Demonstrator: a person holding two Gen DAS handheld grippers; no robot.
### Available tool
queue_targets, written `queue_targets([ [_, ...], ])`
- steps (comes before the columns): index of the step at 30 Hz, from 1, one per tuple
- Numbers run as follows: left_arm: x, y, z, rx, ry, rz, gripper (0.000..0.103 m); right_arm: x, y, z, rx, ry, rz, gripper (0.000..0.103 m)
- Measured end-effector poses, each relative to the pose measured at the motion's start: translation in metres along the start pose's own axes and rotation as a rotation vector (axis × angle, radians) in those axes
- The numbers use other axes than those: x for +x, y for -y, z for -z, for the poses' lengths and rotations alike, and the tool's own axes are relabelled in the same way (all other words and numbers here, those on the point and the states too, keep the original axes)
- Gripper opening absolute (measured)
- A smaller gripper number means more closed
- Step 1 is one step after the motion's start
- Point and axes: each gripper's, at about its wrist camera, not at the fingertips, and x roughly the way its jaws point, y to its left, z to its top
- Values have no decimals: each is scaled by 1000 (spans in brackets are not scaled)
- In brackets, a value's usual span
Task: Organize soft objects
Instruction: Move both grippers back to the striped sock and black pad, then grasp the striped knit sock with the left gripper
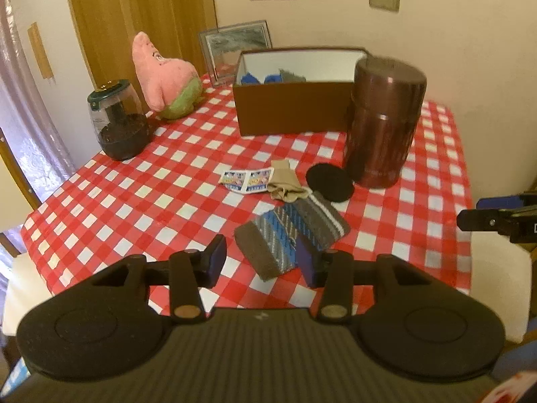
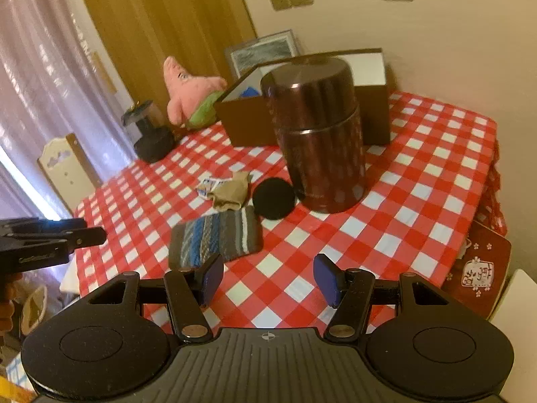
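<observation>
Checkered tabletop [image 1: 141,201] before us: our left gripper [image 1: 265,262] and right gripper [image 2: 268,278] stand half-open and empty; the striped sock [image 1: 288,235], soft and light, we'd pinch at its near fold.

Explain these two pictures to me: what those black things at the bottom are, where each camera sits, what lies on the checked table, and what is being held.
A person holds hand-held tongs in each hand; no robot arm. Each picture comes from a camera on one pair, looking along its fingers. The left tongs and right tongs are both open and hold nothing.

On the red-and-white checked tablecloth lie a folded striped grey-and-blue knitted cloth, a beige crumpled cloth, a round black pad and small printed packets. Behind stand a tall dark-red metal canister, an open brown cardboard box, a pink plush toy and a dark-based clear jar.
</observation>
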Motion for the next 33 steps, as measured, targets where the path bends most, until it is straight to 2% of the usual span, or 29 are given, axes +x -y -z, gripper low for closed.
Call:
queue_targets([
  [3,9,11,2,19,-1,5,47,11,5,3,-13,-7,-28,60],
  [6,22,17,0,38,-15,31,48,21,7,3,-17,-11,-20,60],
  [12,61,13,-6,127,-31,108,61,46,4,3,-4,-1,17,60],
  [17,118,-2,-14,222,-70,214,61,70,-2,9,66,-4,82,60],
  [20,151,-9,-20,314,-103,283,61,83,-8,16,132,-14,139,60],
  [25,182,-15,-26,436,-122,360,61,100,-22,22,200,-10,205,60],
  [33,212,-16,-30,481,-161,472,56,115,-32,24,268,-2,276,60],
])
